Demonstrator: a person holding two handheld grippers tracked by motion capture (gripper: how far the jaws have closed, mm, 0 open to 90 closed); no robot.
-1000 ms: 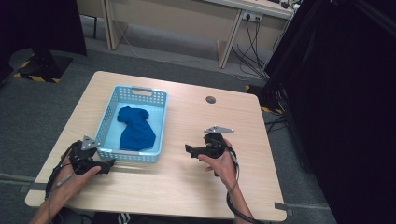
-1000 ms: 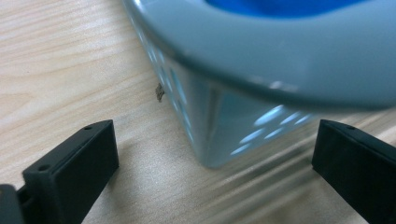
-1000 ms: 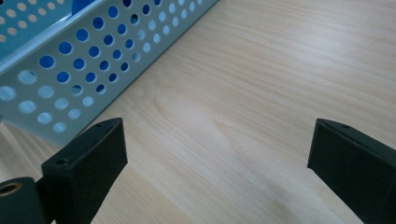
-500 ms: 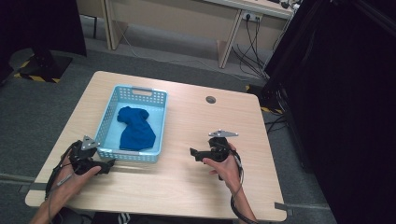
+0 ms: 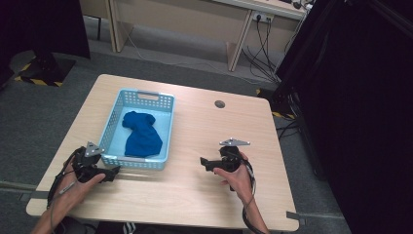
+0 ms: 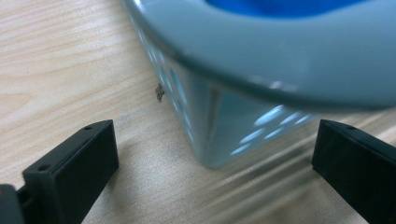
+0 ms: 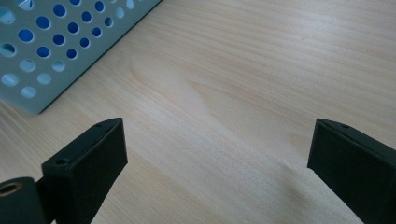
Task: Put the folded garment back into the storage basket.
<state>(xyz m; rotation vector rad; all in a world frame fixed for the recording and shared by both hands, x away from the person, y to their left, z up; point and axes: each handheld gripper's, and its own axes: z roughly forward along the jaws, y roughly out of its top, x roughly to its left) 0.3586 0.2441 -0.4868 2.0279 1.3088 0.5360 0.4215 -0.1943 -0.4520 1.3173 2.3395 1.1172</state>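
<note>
Blue cloth (image 5: 141, 137) lying inside basket (image 5: 111, 124), left half of desk (image 5: 204, 122). Left gripper (image 5: 111, 171) at basket's near corner, fingers apart, empty. Right gripper (image 5: 203, 162) over bare desk, fingers apart. Step judged: approach; next move calls for reaching into basket for cloth.

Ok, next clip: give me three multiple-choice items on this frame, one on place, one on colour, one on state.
1. Where is the crumpled blue cloth?
A on the bare table
B inside the light-blue perforated plastic basket
C in the right claw

2. What colour is the cloth?
A red
B blue
C white

3. How do the left claw jaws stand?
A open, empty
B shut on the cloth
C shut on the basket

Key: B, basket walls surround it; B, plainly blue from above; A, jaws spread beside the basket corner.
</note>
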